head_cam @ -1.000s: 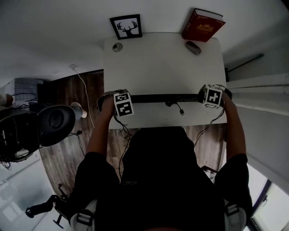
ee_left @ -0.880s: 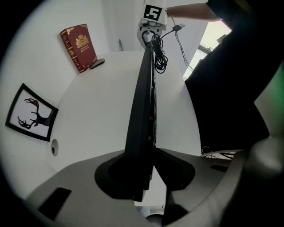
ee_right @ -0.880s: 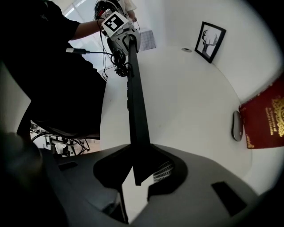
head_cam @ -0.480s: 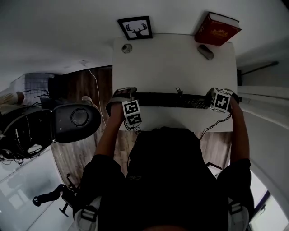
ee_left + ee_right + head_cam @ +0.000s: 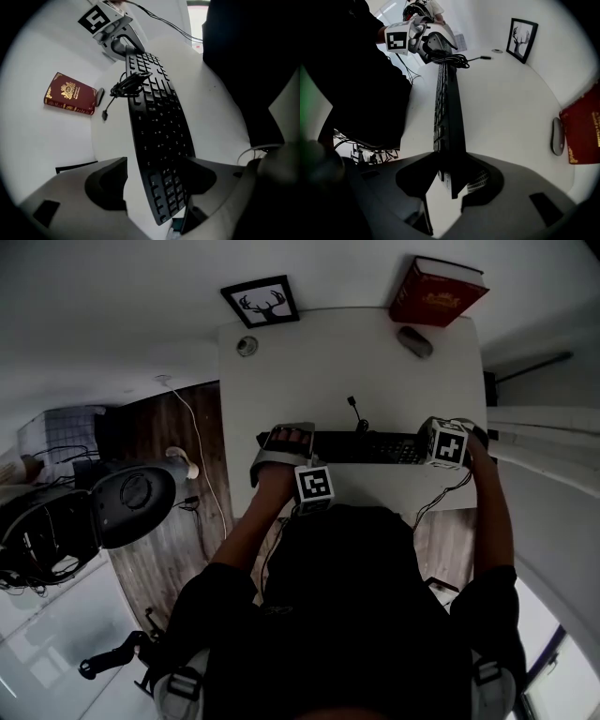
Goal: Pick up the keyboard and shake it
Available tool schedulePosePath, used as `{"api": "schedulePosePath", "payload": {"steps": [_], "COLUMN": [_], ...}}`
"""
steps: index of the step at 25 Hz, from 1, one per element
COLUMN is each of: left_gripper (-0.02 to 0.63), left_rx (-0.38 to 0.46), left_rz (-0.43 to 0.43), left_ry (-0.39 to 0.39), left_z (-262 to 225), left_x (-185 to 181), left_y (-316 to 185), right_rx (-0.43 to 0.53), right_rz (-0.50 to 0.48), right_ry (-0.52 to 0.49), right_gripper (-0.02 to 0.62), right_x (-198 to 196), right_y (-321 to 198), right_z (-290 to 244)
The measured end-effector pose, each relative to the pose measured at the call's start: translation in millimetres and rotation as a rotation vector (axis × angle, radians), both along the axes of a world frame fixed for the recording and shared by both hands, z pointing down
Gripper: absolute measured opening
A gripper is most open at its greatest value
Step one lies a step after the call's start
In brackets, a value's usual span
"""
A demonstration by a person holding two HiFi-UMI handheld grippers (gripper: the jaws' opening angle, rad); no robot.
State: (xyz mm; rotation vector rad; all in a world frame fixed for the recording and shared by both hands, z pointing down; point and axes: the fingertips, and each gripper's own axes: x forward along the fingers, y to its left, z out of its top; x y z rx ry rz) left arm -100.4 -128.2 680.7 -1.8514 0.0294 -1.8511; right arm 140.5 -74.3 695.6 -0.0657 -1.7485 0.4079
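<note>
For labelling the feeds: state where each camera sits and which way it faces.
Head view: on the person's head, steeply down at the table; torso and both arms show.
Left gripper view: rides the left gripper, looks along the keyboard between its just-opening jaws.
Right gripper view: rides the right gripper, whose jaws, just easing open, touch the keyboard's other end.
Both gripper views share keyboard, book, torso.
</note>
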Motion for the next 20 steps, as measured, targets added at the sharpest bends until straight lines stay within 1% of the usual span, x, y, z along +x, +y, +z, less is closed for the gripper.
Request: {"api": "schedulePosePath", "payload": {"steps": [1, 2, 3, 4, 6, 9, 11, 12, 13, 15, 16, 17, 18, 19, 20], "left_gripper": [0.327, 0.308, 0.262, 0.262, 0.261, 0.261, 0.261, 0.265, 0.265, 0.267, 0.268, 0.272, 0.273, 0.276, 0.265], "left_rx": [-0.036, -0.091, -0.147, -0.193, -0.254, -0.295, -0.321, -0.347, -0.389, -0.504, -0.556, -0.588, -0.598, -0.585, -0.557], "left_rz": [-0.008, -0.024, -0.037, -0.041, -0.038, -0.045, -0.065, -0.085, -0.114, -0.187, -0.218, -0.237, -0.243, -0.238, -0.225], "left_ry": [0.043, 0.1, 0.139, 0.154, 0.147, 0.123, 0.107, 0.1, 0.094, 0.09, 0.093, 0.097, 0.098, 0.091, 0.079], "left_z": [4, 7, 9, 10, 12, 14, 17, 19, 23, 32, 36, 39, 41, 44, 46], "left_x": [8, 15, 20, 22, 23, 22, 21, 21, 20, 19, 18, 17, 17, 17, 17], "left_y": [1, 4, 5, 4, 1, -3, -5, -5, -3, 4, 7, 8, 8, 6, 4], "right_rx": [-0.002, -0.002, -0.002, -0.003, -0.016, -0.05, -0.049, -0.038, -0.023, 0.009, 0.019, 0.027, 0.043, 0.081, 0.148], "right_rz": [0.002, 0.002, 0.002, 0.002, 0.014, 0.031, 0.024, 0.017, 0.01, 0.0, -0.006, -0.016, -0.027, -0.032, -0.031], "right_ry": [0.003, 0.005, 0.005, 0.003, -0.008, -0.005, -0.004, 0.002, 0.011, 0.04, 0.056, 0.074, 0.094, 0.118, 0.146], "right_gripper": [0.161, 0.168, 0.175, 0.177, 0.187, 0.2, 0.213, 0.22, 0.235, 0.266, 0.272, 0.276, 0.278, 0.281, 0.273], "right_x": [0, 0, 1, 1, 2, 1, 0, 1, 2, 3, 2, 2, 1, 1, 2], "right_y": [-2, -4, -5, -6, -8, -11, -16, -20, -25, -36, -40, -41, -43, -46, -51], "right_z": [1, 3, 5, 8, 16, 16, 18, 19, 20, 26, 30, 33, 36, 37, 37]}}
